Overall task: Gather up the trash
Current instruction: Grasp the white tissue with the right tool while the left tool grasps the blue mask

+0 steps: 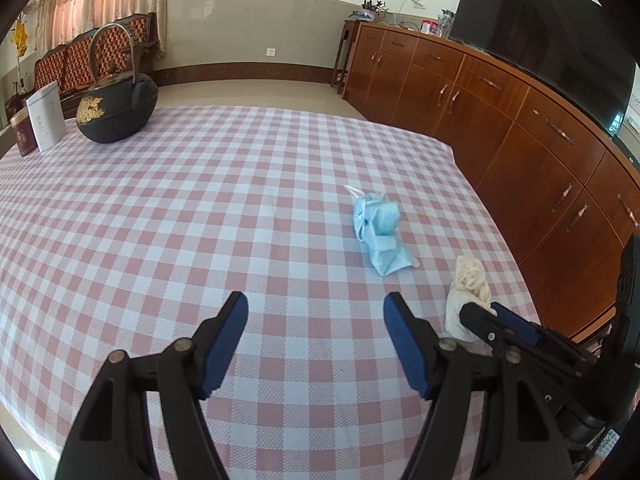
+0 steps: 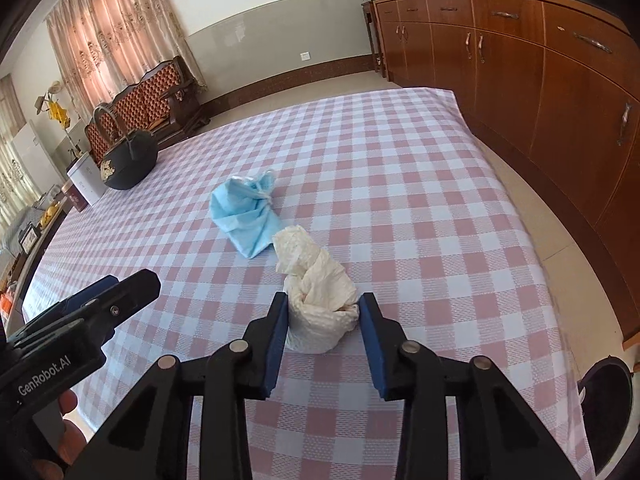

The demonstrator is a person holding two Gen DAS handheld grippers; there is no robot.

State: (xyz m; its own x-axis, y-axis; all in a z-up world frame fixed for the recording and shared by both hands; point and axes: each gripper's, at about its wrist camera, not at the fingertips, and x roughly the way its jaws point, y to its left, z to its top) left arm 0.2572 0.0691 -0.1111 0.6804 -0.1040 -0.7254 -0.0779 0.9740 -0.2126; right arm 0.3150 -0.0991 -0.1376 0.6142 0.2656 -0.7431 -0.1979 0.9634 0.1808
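A crumpled white paper wad (image 2: 316, 272) stands on the pink-checked tablecloth (image 2: 420, 208) near the table's right edge. My right gripper (image 2: 324, 300) has its blue pads against both sides of the wad's base. From the left wrist view the same wad (image 1: 470, 280) shows with the right gripper (image 1: 480, 314) on it. A crumpled blue face mask (image 1: 380, 232) lies just beyond, also seen as the mask (image 2: 246, 216) left of the wad. My left gripper (image 1: 316, 300) hovers open over bare cloth, short of the mask, with nothing between its fingers.
A black iron teapot (image 1: 118, 108) and two small boxes (image 1: 46, 120) sit at the far left corner. A long wooden cabinet (image 1: 500, 120) with a TV (image 1: 540, 40) runs along the right. A dark round container (image 2: 608, 408) stands on the floor by the table's right edge.
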